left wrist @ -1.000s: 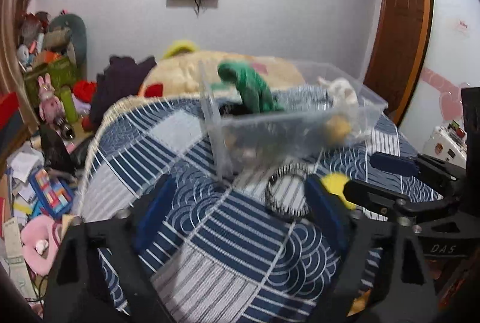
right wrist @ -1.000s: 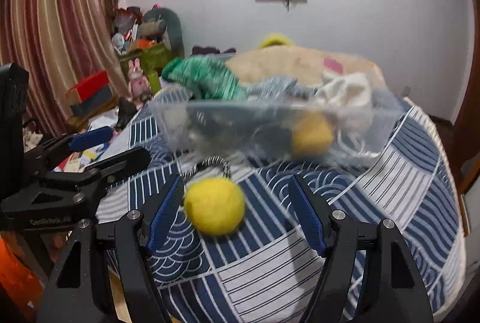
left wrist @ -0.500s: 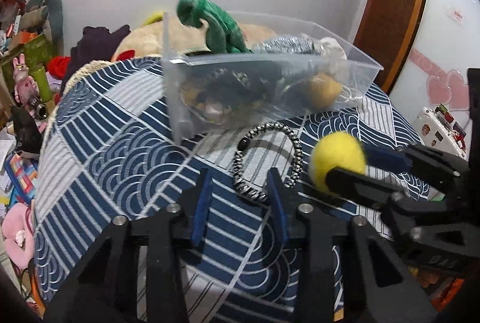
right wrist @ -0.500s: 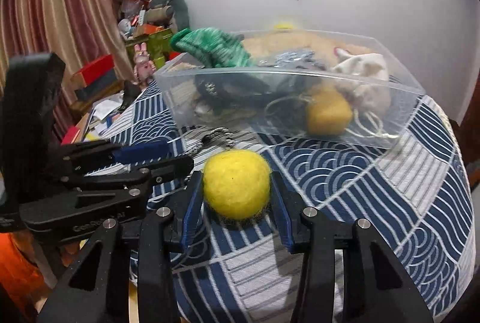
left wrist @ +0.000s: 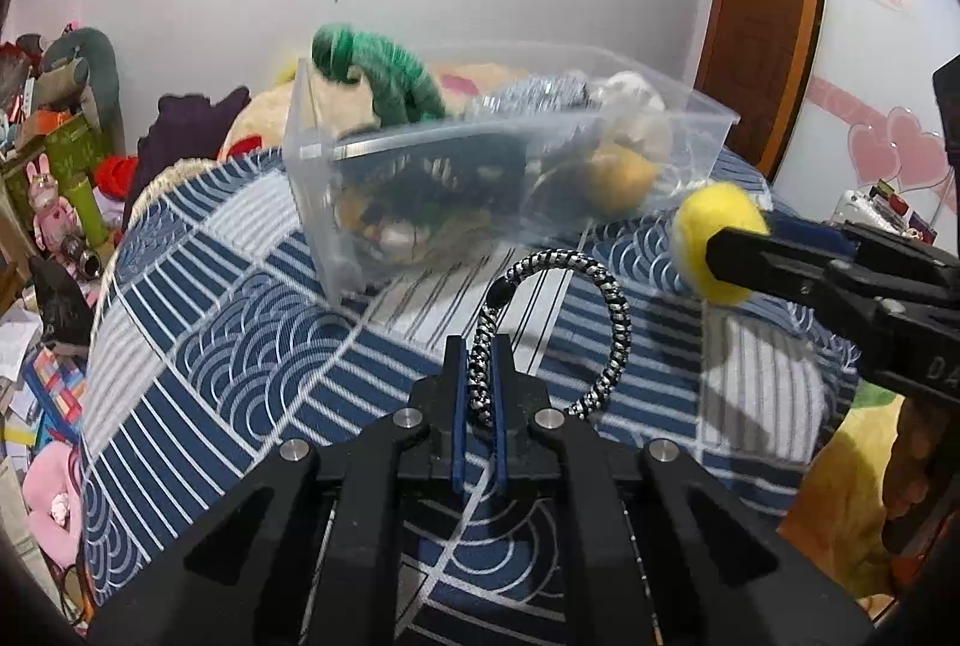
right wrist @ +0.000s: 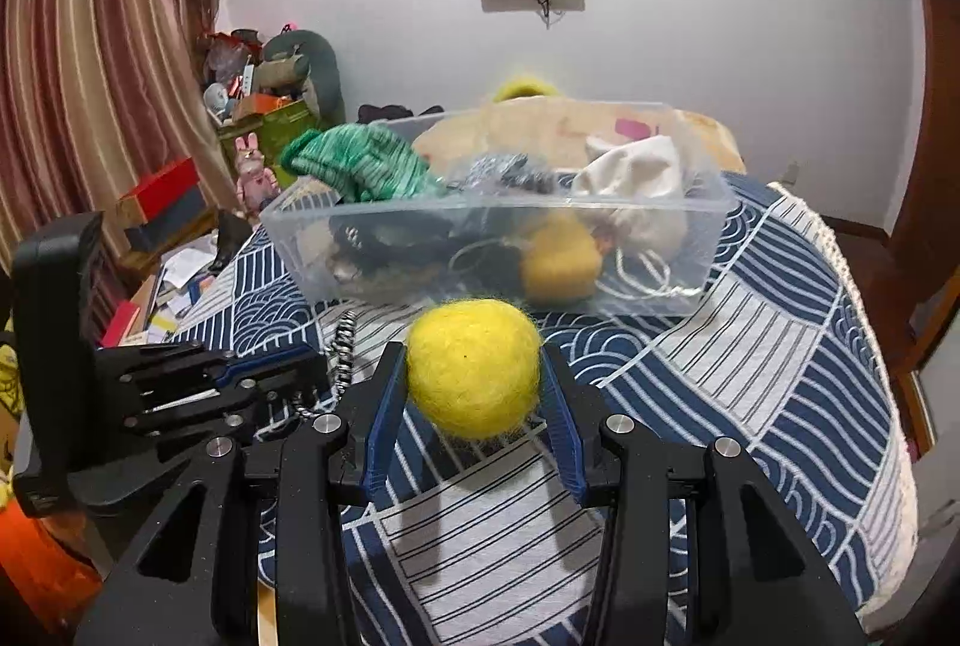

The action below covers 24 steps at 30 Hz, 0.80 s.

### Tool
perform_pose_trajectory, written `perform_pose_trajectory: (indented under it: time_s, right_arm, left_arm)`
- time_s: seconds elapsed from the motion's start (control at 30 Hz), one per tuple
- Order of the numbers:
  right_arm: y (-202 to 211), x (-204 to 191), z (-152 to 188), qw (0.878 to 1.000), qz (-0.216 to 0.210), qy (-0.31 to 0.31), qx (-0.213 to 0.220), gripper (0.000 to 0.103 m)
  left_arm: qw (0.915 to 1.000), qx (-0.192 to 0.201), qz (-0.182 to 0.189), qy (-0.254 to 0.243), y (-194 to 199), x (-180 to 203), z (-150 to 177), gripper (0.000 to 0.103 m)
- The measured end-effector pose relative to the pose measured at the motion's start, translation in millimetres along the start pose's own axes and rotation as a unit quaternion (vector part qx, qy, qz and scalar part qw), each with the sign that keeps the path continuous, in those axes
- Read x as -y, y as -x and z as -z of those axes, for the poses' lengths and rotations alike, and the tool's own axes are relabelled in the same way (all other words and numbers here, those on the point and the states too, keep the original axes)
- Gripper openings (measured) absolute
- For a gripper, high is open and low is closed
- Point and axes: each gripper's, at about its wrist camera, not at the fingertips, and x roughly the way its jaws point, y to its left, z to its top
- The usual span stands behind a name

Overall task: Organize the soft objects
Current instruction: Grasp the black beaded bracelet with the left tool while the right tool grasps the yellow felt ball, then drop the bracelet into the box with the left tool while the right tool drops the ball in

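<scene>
Right wrist: fuzzy round felt ball (right wrist: 473, 367)

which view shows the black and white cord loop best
The left wrist view: the cord loop shows almost whole, pinched in the left gripper. The right wrist view shows only a short stretch beside the yellow ball.
</scene>
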Motion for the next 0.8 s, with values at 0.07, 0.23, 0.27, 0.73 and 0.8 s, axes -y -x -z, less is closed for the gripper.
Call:
perform_pose_trajectory:
  time_s: [0.07,0.23,0.27,0.73,0.8]
  right_arm:
    - [4.8,3.6,-3.7,1.000,0.005,-0.002,0.008,0.041]
    - [16.8,10.5,-17.3,0.999,0.019,-0.004,0.030,0.041]
    - [17.4,11.1,-20.1,0.999,0.021,-0.003,0.034,0.040]
    - [15.6,25.7,-65.7,0.995,0.051,-0.015,0.088,0.041]
    - [10.9,25.6,-69.6,0.995,0.055,-0.012,0.087,0.041]
  left_arm:
    - [0.9999,0.014,0.002,0.000,7.4,0.1,-7.6,0.006]
    - [0.9984,0.056,0.009,-0.002,27.1,1.2,-35.2,0.006]
    - [0.9980,0.063,0.008,-0.005,29.9,2.9,-39.9,0.006]
    - [0.9954,0.093,-0.008,0.023,9.2,-7.5,-100.1,0.006]
    - [0.9960,0.087,-0.013,0.019,2.0,-5.1,-101.2,0.006]
